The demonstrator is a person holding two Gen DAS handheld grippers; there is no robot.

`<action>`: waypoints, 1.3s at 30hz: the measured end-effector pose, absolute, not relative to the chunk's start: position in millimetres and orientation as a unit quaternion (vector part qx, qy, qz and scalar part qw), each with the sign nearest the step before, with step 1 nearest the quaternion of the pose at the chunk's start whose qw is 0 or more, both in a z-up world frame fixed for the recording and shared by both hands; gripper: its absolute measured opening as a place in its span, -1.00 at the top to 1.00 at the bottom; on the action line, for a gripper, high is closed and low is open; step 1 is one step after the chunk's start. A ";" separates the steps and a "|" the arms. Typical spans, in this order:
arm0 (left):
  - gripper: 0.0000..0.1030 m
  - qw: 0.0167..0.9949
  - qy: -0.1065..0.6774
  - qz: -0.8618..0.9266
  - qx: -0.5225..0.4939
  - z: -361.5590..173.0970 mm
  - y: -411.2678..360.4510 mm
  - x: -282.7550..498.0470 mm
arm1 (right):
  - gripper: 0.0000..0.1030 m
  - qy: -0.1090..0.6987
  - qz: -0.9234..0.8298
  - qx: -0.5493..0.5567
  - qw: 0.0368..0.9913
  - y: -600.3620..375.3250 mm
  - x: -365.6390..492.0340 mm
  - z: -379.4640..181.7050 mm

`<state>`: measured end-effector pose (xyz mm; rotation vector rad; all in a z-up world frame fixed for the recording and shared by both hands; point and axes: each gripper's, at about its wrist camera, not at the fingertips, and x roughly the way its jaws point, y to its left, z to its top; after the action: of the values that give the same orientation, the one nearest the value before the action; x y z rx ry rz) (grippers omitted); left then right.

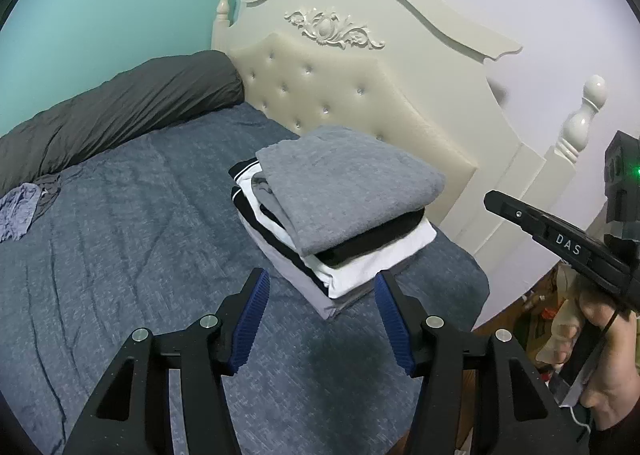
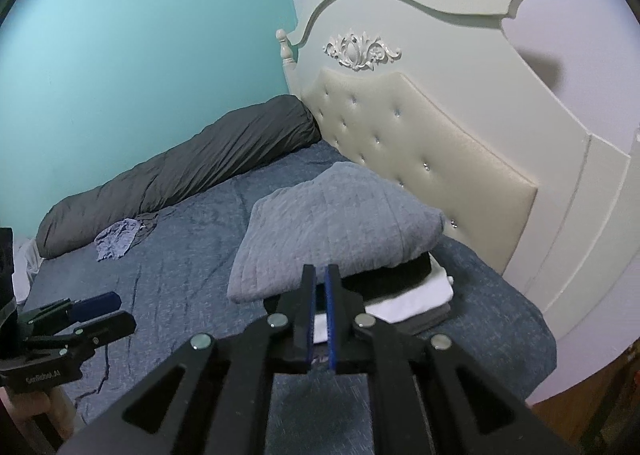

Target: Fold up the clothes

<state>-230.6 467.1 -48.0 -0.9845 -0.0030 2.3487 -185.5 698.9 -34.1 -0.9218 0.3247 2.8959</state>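
Observation:
A stack of folded clothes [image 1: 348, 183] sits on the blue bed cover [image 1: 140, 235] near the headboard, with a grey piece on top and black, white and grey layers under it. My left gripper [image 1: 322, 275] hovers just short of the stack, open, with nothing between its blue pads. In the right wrist view the stack [image 2: 336, 223] lies straight ahead of my right gripper [image 2: 321, 268], whose pads stand almost together with only a thin slit and nothing in it. A crumpled bluish garment [image 2: 118, 239] lies unfolded far left on the bed.
A rolled dark grey duvet [image 1: 120, 111] lines the teal wall. The cream tufted headboard [image 1: 360, 95] stands right behind the stack. The bed's corner drops off at the right to a floor with clutter [image 1: 536, 319]. A hand holds the right gripper [image 1: 490, 197] there.

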 end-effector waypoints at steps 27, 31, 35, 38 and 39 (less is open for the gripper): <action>-0.42 0.315 -0.001 0.884 -0.345 -29.0 449.3 -175.7 | -0.03 0.130 0.947 -0.286 0.076 682.1 -108.5 -19.8; -0.44 0.317 0.002 0.884 -0.343 -29.3 445.5 -167.1 | -0.08 0.128 0.948 -0.282 0.077 674.5 -93.4 -17.0; -0.45 0.318 0.002 0.885 -0.341 -29.1 439.6 -160.0 | -0.16 0.125 0.948 -0.281 0.080 668.3 -81.1 -14.9; -0.47 0.320 0.001 0.884 -0.340 -28.4 435.4 -155.2 | -0.21 0.123 0.948 -0.281 0.084 664.9 -73.0 -13.8; -0.47 0.320 0.000 0.884 -0.339 -28.0 434.1 -153.7 | -0.24 0.123 0.948 -0.281 0.086 663.8 -69.9 -13.5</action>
<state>-153.7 434.1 -28.0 -0.8922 0.0004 2.3246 -69.9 663.8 -13.5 -0.8376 0.3680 2.8254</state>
